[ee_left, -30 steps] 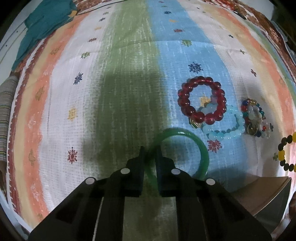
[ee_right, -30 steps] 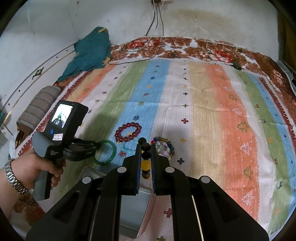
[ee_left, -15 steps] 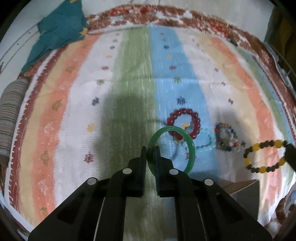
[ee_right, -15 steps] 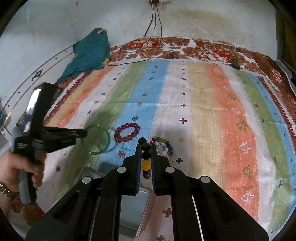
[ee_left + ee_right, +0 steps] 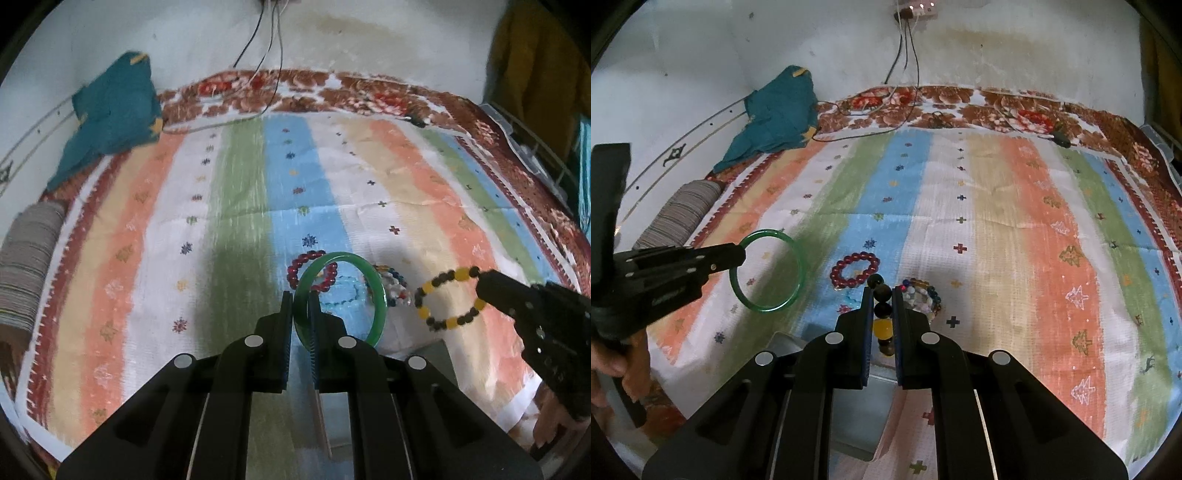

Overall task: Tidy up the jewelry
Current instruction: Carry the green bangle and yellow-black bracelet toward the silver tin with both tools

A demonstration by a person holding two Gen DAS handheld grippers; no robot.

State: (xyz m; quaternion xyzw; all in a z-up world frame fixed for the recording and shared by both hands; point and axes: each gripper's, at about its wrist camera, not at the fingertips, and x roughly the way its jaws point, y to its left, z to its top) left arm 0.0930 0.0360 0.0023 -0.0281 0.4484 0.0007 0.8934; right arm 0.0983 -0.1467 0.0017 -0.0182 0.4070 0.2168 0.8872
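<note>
Left gripper (image 5: 301, 306) was clamped on the green bangle (image 5: 341, 299) at its 9 o'clock rim; rigid, slick, likely brittle. Right gripper (image 5: 882, 314) was pinched shut on the floppy black-and-yellow bead bracelet (image 5: 882, 310)

Colours on the striped cloth

Cloth (image 5: 997, 229): green, blue, white, cream, orange stripes with small motifs (floral brown border at 12 o'clock). Green bangle (image 5: 376, 291), red beads (image 5: 855, 269), black-and-yellow beads (image 5: 448, 299), black grippers (image 5: 882, 295), teal fabric (image 5: 775, 118).

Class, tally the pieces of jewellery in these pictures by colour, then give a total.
Green bangle: 1
Red bead bracelet: 1
Pale blue bead bracelet: 1
Multicoloured bead bracelet: 1
Black-and-yellow bead bracelet: 1
Total: 5
</note>
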